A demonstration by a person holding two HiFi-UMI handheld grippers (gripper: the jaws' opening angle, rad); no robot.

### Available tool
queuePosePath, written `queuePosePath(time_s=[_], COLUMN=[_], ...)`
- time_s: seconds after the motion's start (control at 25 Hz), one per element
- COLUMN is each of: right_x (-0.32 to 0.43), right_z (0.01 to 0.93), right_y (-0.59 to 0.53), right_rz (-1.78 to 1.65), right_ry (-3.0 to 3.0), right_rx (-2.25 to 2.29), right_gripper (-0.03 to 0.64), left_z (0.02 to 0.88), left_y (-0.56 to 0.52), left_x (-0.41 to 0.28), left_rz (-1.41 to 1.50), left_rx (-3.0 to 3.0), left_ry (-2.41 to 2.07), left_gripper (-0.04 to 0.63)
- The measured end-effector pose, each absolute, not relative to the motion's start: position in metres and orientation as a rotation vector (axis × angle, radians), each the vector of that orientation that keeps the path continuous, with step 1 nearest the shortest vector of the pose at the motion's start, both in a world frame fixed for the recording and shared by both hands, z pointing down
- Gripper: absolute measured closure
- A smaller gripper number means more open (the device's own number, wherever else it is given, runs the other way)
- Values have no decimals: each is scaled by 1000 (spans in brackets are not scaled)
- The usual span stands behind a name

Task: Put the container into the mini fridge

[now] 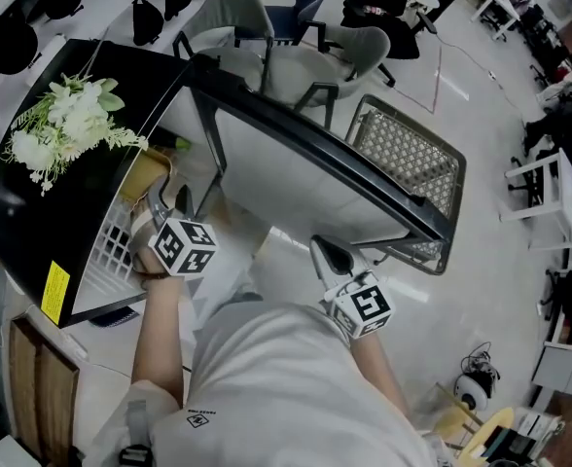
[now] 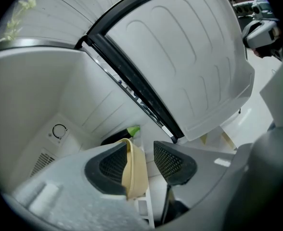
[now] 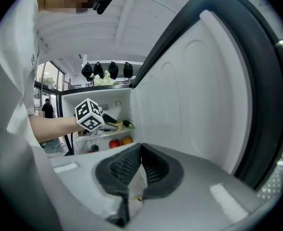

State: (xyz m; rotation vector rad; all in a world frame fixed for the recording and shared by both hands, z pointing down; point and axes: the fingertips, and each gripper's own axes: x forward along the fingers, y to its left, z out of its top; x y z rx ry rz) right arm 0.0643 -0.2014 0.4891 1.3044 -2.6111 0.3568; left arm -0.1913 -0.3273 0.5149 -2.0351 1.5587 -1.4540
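My left gripper point(image 2: 142, 158) was reaching inside the mini fridge point(image 1: 33, 212), its jaws spread wide. The beige container point(image 2: 133, 173) had its rim standing between them, lying against the left-hand pad and clear of the other, so I judged the grip let go. Outward from there, the container looked set down on the upper wire shelf point(image 1: 111, 251) near the back wall, with a dark, green-tipped item point(image 2: 133, 130) just behind it. My right gripper point(image 3: 140, 163) had its jaws closed together on nothing I could see, and it hung by the lower edge of the open door point(image 1: 296, 163). I took the placing as essentially done. Left to do were drawing the left gripper out and, if wanted, shutting the door. The left gripper view alone showed the rim sitting loose between the pads, and a dial point(image 2: 59, 131) on the inner wall. The right gripper view alone showed the lower shelf, with a red fruit point(image 3: 114, 143) and an orange one point(image 3: 127, 140). Only the head view showed the white flowers point(image 1: 62, 125) on the fridge's black top.
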Motion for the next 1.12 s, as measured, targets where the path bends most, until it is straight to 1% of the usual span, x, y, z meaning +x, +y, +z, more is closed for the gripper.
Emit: queuePosePath(time_s=[0.12,0.2,0.24,0.32,0.44,0.72,1.12], right_x=[66,66,67,68,68,65,47], right_z=[487,486,486,485,484,481,481], right_y=[-195,-191,-188,-183,-176,-161,-137], right_rz=[351,347,344,342,340,322,313], right_ry=[-2624,-2635,-2640,-2649,-2661,-2702,-2743], right_rx=[1282,1262,1252,1234,1204,1119,968], right_gripper=[613,614,614,614,613,614,614], left_z=[510,507,505,500,498,498,486], left_y=[-315,-306,-301,-291,-274,-234,-177], left_x=[-185,-182,-181,-178,-168,-146,-110], left_rz=[-1424,-1405,-1394,-1360,-1299,-1179,-841], left_rx=[-2036,-2033,-2028,-2034,-2113,-2292,-2609], left_ry=[1568,1575,1582,1596,1586,1589,1624], left_gripper=[430,476,483,537,586,588,588])
